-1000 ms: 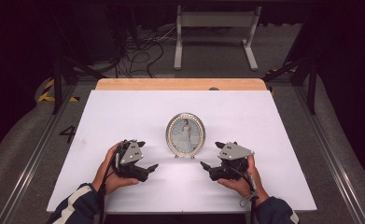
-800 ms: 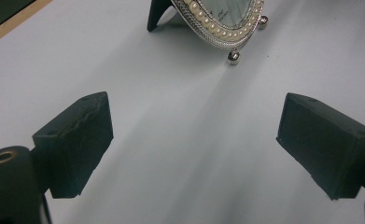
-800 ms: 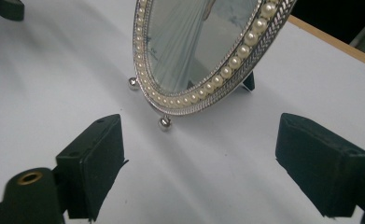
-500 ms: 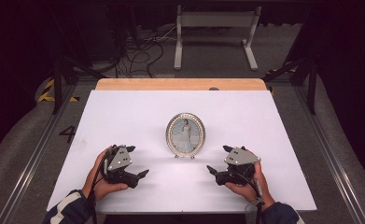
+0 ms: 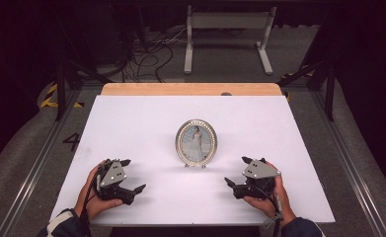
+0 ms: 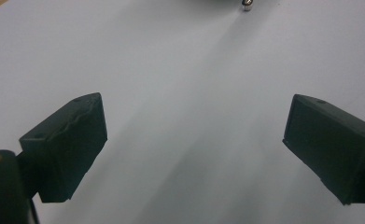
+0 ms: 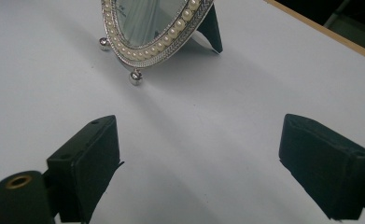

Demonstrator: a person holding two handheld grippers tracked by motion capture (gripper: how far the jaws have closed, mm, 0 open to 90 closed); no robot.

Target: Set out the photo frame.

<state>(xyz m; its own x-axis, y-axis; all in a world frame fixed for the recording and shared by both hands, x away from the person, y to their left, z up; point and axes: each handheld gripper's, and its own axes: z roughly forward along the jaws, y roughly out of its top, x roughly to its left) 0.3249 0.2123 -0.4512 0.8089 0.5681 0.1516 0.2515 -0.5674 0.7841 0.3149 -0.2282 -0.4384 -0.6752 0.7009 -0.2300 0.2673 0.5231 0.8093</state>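
**Frame upright at centre, both grippers spread and empty**

The oval frame is seen standing upright at the middle of the high view, on the white table, propped by a dark back strut and resting on small ball feet. The left gripper is held at the lower left of the frame, the right gripper at the lower right; both are apart from the frame, with nothing between the jaws, which are spread wide. In the right gripper view the pearl-edged rim is seen at the upper centre, close ahead of the jaws.

If the frame is to be taken up, it is probably best approached from the side by the right gripper, which is aimed at it. The rim should be pinched at its edge, away from the glass, and the closing done slowly, since a nudge could tip the frame back over its strut. The left gripper can be kept ready to steady the far edge.
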